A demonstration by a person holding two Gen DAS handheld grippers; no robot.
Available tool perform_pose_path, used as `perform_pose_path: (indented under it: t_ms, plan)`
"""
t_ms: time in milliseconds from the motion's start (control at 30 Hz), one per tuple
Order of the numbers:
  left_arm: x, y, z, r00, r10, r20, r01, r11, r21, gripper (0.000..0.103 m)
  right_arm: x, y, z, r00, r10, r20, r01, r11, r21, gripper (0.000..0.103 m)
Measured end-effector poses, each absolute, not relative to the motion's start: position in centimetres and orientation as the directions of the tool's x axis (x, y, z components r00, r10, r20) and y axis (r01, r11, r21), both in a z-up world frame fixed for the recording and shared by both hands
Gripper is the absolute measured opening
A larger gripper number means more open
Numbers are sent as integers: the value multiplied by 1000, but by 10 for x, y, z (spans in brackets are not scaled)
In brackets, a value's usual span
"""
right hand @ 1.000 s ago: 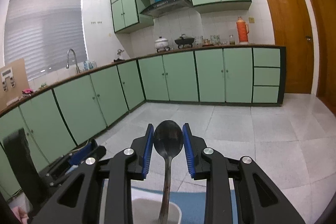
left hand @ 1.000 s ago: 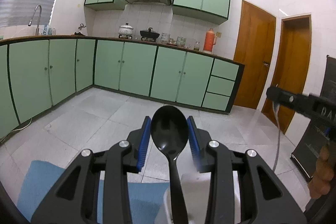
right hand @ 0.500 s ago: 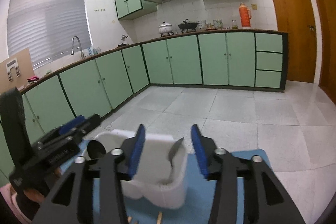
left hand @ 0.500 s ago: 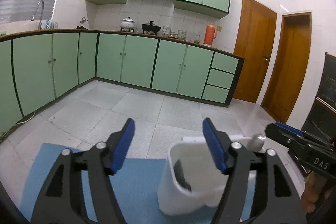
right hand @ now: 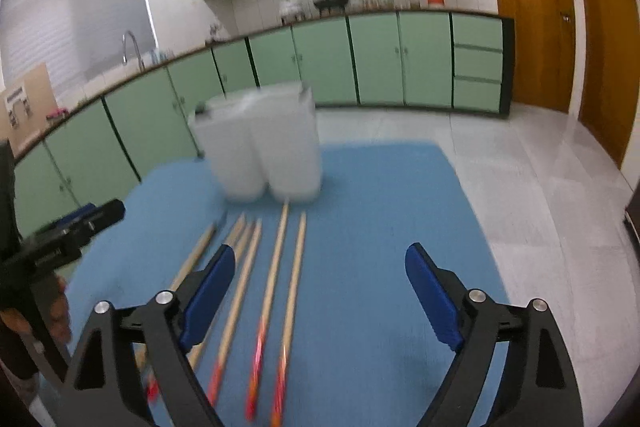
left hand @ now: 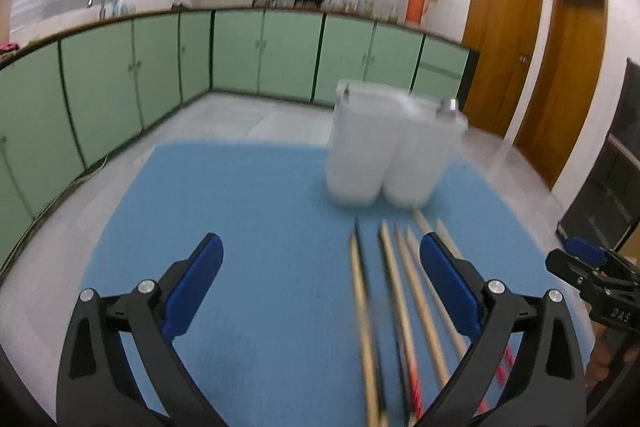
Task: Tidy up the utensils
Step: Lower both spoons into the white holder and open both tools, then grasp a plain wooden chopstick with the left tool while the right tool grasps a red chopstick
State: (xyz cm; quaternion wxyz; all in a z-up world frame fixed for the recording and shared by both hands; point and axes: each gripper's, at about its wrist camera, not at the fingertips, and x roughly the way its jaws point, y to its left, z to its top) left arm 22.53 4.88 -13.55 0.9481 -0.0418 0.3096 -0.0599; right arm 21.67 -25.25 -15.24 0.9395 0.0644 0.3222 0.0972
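A blue mat [left hand: 248, 227] covers the table, with green cabinets [left hand: 280, 55] along the walls behind. Near its far edge stands a white two-part holder [left hand: 380, 151]; in front of it lie wooden chopsticks [left hand: 400, 275] side by side, their red-painted ends nearest the cameras.

The left view shows two brown doors [left hand: 500, 67] to the right of the holder, and the right gripper [left hand: 580, 259] at the right edge. It catches a small bright tip at the holder's right rim, too blurred to name. The right view instead shows a window blind and a tap [right hand: 130, 47] at the left, a person's hand [right hand: 60, 311] at the left edge under the left gripper [right hand: 92, 217], and the red ends more clearly. Neither view shows inside the holder.

The left gripper [left hand: 320, 295] hangs over the mat with its jaws released and spread wide, nothing between the pads; some chopsticks pass under its right finger [left hand: 448, 291]. The right gripper [right hand: 320, 295] is likewise released, with bare mat between its pads and the chopsticks by its left finger [right hand: 208, 295].

A second ago each gripper clasped a spoon by its bowl, black in the left, metal in the right. Half a second ago both spoons stood in the holder. The jaws of both have just been opening, and the holder now sits farther off, both views tipped down onto the chopsticks.
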Motion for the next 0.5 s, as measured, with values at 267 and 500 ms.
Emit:
perform_pose_path:
  t_ms: [267,500]
  plan:
    - [167,67,-167,704,-119,-700,81,993,-86,96,149,-245,-184,697,235,-678,-140,971,193,78]
    - [139,59,-182,647,-149,-747,116,989,-97,95,137,-225,-188,667,265,-697,-181,964,193,56]
